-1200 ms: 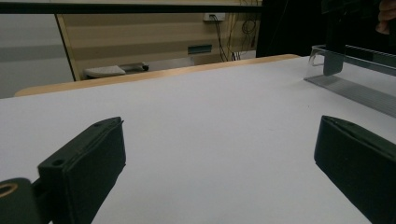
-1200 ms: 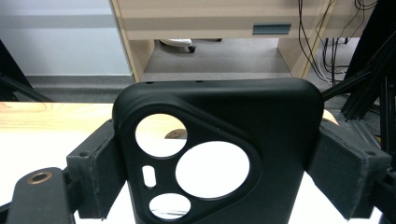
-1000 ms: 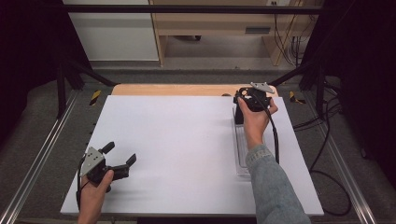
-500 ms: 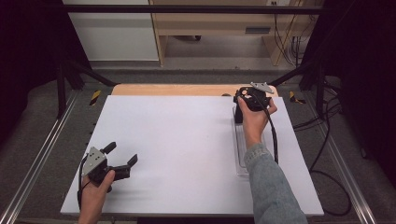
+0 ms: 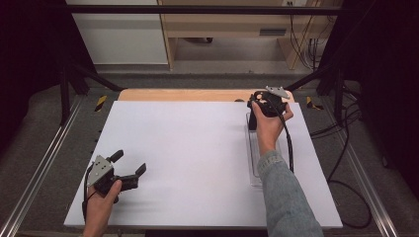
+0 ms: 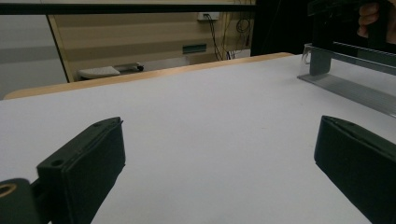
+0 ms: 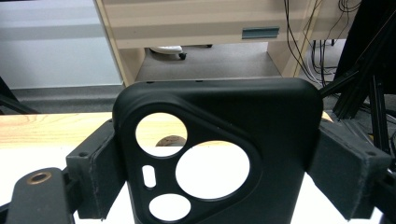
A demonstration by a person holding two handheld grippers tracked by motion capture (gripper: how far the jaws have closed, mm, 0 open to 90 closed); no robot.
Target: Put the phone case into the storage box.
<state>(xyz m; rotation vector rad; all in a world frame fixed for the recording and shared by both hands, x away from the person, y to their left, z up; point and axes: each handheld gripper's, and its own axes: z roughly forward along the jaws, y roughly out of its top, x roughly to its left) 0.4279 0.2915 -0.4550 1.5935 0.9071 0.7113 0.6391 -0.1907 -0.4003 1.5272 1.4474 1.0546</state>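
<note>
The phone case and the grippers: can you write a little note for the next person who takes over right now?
Right gripper: shut on the black phone case, held upright over the far end of the clear tray at the table's right side.
Left gripper: open, holding nothing, low over the white table near the front left corner.
Done: case is gripped and off the table.
Left: probably setting the case down, likely in the tray; the left gripper has not joined in yet.
</note>
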